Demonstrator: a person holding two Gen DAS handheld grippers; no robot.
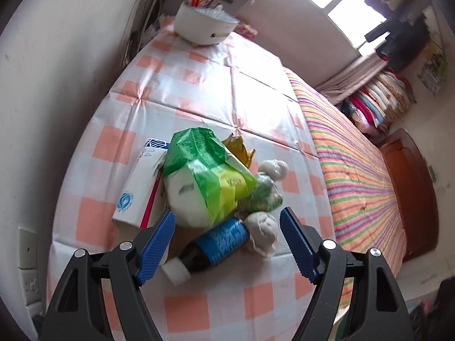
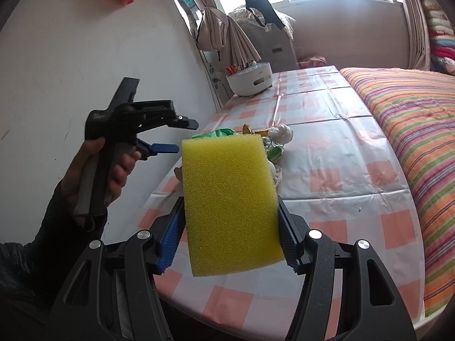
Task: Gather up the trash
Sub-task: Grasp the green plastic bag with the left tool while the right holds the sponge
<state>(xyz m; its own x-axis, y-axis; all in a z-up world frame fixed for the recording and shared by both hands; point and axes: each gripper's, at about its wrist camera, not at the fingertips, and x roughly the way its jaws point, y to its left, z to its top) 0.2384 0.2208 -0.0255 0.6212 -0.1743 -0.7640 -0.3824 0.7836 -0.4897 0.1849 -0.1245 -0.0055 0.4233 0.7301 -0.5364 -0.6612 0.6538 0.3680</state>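
Observation:
A trash pile lies on the checked tablecloth: a green and white plastic bag, a dark bottle with a blue label and white cap, crumpled tissues, a gold wrapper and a white box. My left gripper is open and hovers just above the bottle. It also shows in the right wrist view, held up by a hand. My right gripper is shut on a yellow sponge, which hides most of the pile.
A white round bin with pens stands at the table's far end, also in the right wrist view. A striped bed runs along the table's right side. A white wall is at the left.

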